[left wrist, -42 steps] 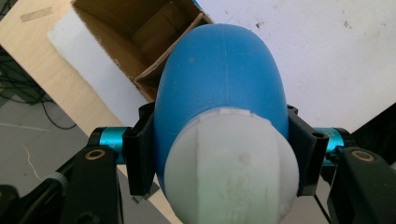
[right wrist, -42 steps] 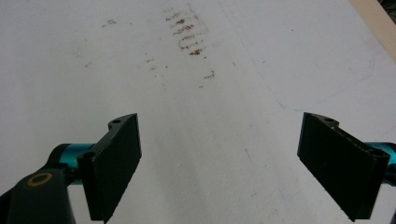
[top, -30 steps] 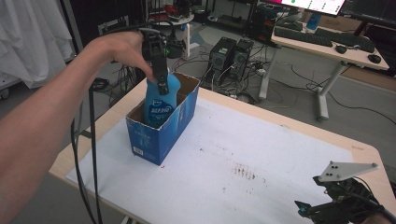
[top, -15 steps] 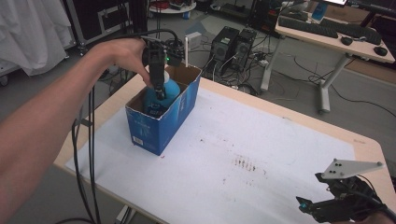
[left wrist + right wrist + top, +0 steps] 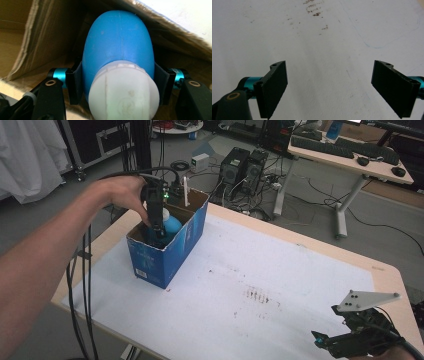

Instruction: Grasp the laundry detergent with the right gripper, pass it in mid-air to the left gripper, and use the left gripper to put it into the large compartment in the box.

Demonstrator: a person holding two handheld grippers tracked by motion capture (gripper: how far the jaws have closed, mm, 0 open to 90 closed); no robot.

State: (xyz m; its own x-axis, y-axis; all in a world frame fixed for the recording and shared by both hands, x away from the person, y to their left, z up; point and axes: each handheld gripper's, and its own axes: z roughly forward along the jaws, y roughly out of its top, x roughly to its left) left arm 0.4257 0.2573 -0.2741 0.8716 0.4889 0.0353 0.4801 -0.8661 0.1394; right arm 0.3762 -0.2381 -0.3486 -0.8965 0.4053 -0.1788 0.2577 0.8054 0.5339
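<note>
Left gripper [image 5: 156, 227] clenched around blue bottle [image 5: 117, 47] inside blue cardboard box [image 5: 170, 251] near table's left edge, right gripper [image 5: 329, 87] spread wide, released, over bare white tabletop [image 5: 260, 290] at near right corner.

A light wooden table [image 5: 385, 270] under a stained white sheet [image 5: 260, 295] stands on a grey floor [image 5: 310, 195] strewn with cables. Beyond it, two dark computer towers [image 5: 245, 165] sit beside a white-legged desk [image 5: 345, 185] carrying keyboards [image 5: 320, 145] and a mouse [image 5: 398, 171]. A white cloth [image 5: 25, 155] hangs at far left, next to a black flight case [image 5: 95, 142].
</note>
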